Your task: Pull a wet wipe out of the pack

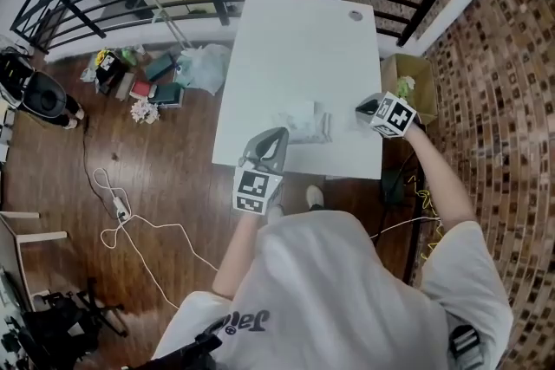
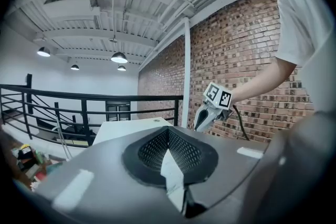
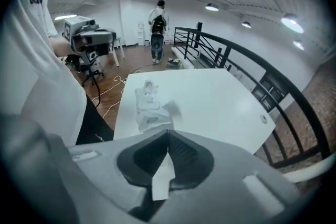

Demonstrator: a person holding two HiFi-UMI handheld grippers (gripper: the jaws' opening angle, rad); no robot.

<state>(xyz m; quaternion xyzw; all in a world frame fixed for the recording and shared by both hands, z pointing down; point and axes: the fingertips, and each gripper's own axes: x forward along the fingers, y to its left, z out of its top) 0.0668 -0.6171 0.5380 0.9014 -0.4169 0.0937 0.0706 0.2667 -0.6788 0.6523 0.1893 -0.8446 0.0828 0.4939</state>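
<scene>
1. The pack lies flat on the white surface, close to the edge nearest the person. It looks crumpled and translucent.
2. Long axis: in the head view it runs left to right, roughly along that near edge. The two ends therefore face one hand-held gripper each.
3. The left hand-held gripper has its jaws together, with nothing seen pinched at the tips. The tips sit just beside the pack's left end. It points almost level, so its own view looks over the surface and the pack is hidden under its body.
4. The right hand-held gripper also has its jaws closed and holds nothing. It is tilted steeply down off the pack's right end, near it but with bare surface between. In its own view the pack lies straight ahead and runs away from the tips.
5. A pale flap stands off the pack's side toward the middle of the surface. I cannot tell whether it is a wipe or the lid.
6. Judgement: the left is the nearer and is placed to pin the pack. The right has the clear line to the opening, but it must part its jaws and close the gap first.
7. No wipe is drawn out yet, so the pull looks not yet begun.
</scene>
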